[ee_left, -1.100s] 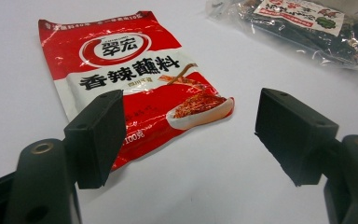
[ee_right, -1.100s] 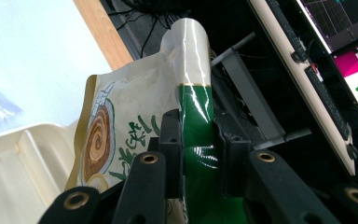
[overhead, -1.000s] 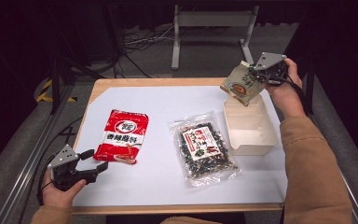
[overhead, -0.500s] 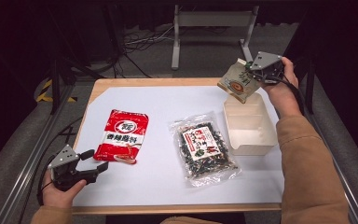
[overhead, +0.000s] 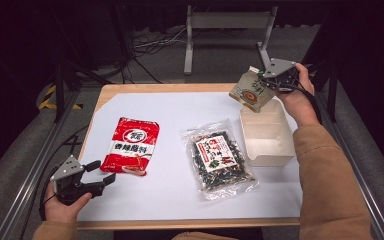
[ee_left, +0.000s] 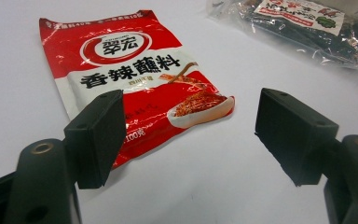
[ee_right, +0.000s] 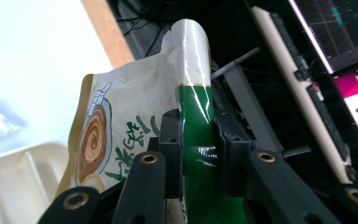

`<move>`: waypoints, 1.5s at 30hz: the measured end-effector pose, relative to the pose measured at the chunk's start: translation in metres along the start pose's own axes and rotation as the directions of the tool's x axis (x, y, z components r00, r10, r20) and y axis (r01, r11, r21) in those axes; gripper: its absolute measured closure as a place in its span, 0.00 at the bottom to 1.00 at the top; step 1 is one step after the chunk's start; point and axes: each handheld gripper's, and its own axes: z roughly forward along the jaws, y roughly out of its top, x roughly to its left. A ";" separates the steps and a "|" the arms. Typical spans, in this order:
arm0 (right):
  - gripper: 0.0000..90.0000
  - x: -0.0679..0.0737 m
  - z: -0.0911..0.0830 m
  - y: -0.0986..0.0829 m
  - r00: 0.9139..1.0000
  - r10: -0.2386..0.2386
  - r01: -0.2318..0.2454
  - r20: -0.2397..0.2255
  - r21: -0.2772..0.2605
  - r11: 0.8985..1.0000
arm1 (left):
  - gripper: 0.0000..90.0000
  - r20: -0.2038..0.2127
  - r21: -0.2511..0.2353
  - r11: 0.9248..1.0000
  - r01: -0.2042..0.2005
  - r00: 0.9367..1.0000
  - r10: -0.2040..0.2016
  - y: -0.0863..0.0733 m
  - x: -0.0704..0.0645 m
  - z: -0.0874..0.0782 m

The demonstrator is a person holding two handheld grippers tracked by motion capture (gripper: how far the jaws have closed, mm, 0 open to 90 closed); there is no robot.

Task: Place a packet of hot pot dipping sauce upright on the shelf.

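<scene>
High view shows my right hand-held gripper clenched on the green-and-cream pouch, hanging just above the white box below it, so I'd lower it squarely inside before loosening; my left hand-held gripper rests released.

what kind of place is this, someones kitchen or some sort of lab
Most likely a lab or recording workspace, not a kitchen. The wooden table carries a plain white sheet and sits inside a metal rail frame, cables trail over the dark floor behind it, and computer monitors glow beyond the right gripper.
</scene>
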 end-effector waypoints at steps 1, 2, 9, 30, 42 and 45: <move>0.84 -0.001 -0.001 -0.001 1.000 -0.009 0.009 -0.006 0.007 1.000 | 0.28 -0.001 -0.001 1.000 0.000 1.000 0.000 0.000 0.000 0.000; 0.84 -0.002 -0.002 -0.002 1.000 -0.012 0.012 -0.010 0.008 1.000 | 0.28 0.000 0.001 1.000 -0.003 1.000 0.003 0.000 0.000 0.001; 0.84 -0.006 -0.013 -0.010 1.000 -0.013 0.014 -0.017 0.028 1.000 | 0.28 0.005 -0.001 1.000 -0.006 1.000 0.006 0.002 -0.001 0.003; 0.84 -0.005 -0.017 -0.020 0.988 -0.115 0.128 -0.106 0.124 0.984 | 0.28 0.013 -0.002 1.000 -0.011 1.000 0.011 0.004 -0.001 0.006; 0.84 0.001 -0.014 -0.021 0.980 -0.115 0.137 -0.166 0.131 0.982 | 0.28 0.022 -0.001 1.000 -0.018 1.000 0.018 0.007 -0.002 0.009; 0.84 0.003 -0.011 -0.017 0.976 -0.116 0.141 -0.186 0.125 0.982 | 0.28 0.023 -0.002 1.000 -0.021 1.000 0.021 0.007 -0.001 0.009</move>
